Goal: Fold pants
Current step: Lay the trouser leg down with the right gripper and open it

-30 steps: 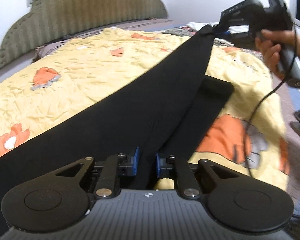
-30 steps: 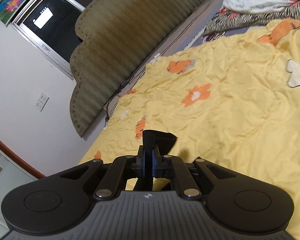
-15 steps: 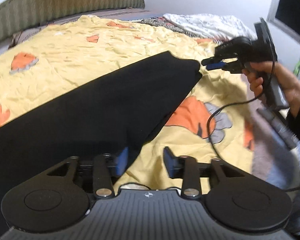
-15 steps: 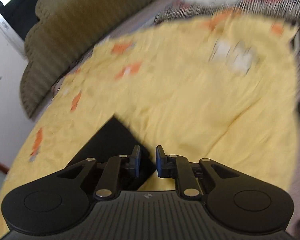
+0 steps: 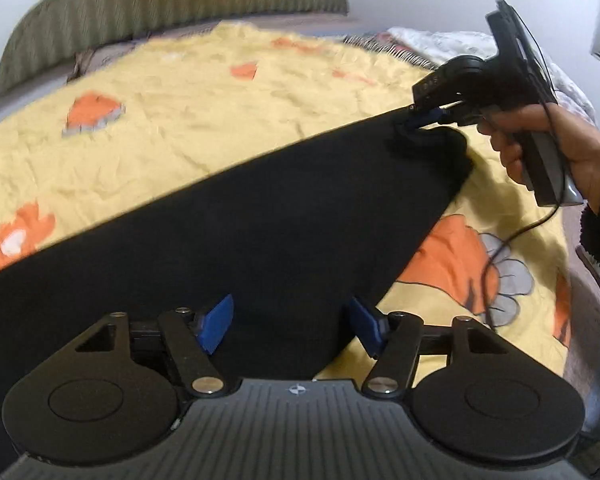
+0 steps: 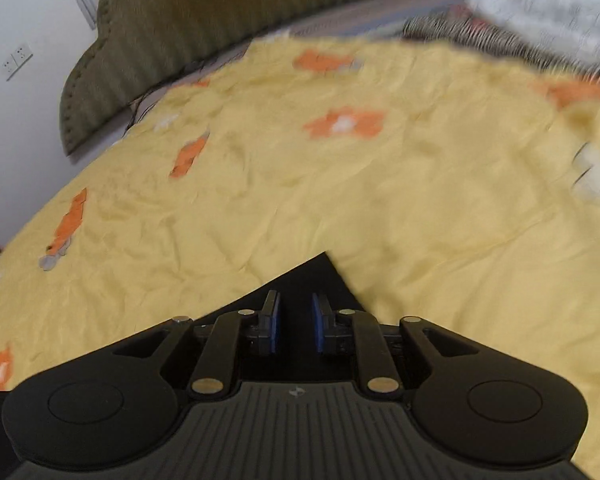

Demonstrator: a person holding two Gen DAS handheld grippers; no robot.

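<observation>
Your left gripper (image 5: pixel 291 325) hangs over the near end of the black pants (image 5: pixel 236 248), and its jaws have just been opening: the blue pads (image 5: pixel 216 324) now stand wide apart, with the dark cloth lying under the gap between them and neither pad pressing on it. The right-hand pad sits just at the fabric's edge, where the black meets the yellow.

The pants lie flat on the yellow bedspread (image 5: pixel 204 120) printed with orange flowers, running as a long dark band from the lower left of the left wrist view up toward the upper right. Their far corner is slightly bunched — that is where your right gripper (image 5: pixel 422 122) is, held in your right hand (image 5: pixel 556 148), its tip down at the cloth. A black cable (image 5: pixel 500 248) trails from that handle across the spread.

In the right wrist view the right gripper (image 6: pixel 296 322) has its pads (image 6: pixel 274 322) parted by a narrow gap. A pointed corner of the pants (image 6: pixel 320 276) lies beneath and just ahead of them, and no cloth is pinched between the pads — the fabric rests on the bed.

Behind the spread stands a ribbed olive-green headboard (image 6: pixel 228 12) against a white wall. Rumpled white and striped bedding (image 6: pixel 540 20) lies at the far right; that view is blurred.
</observation>
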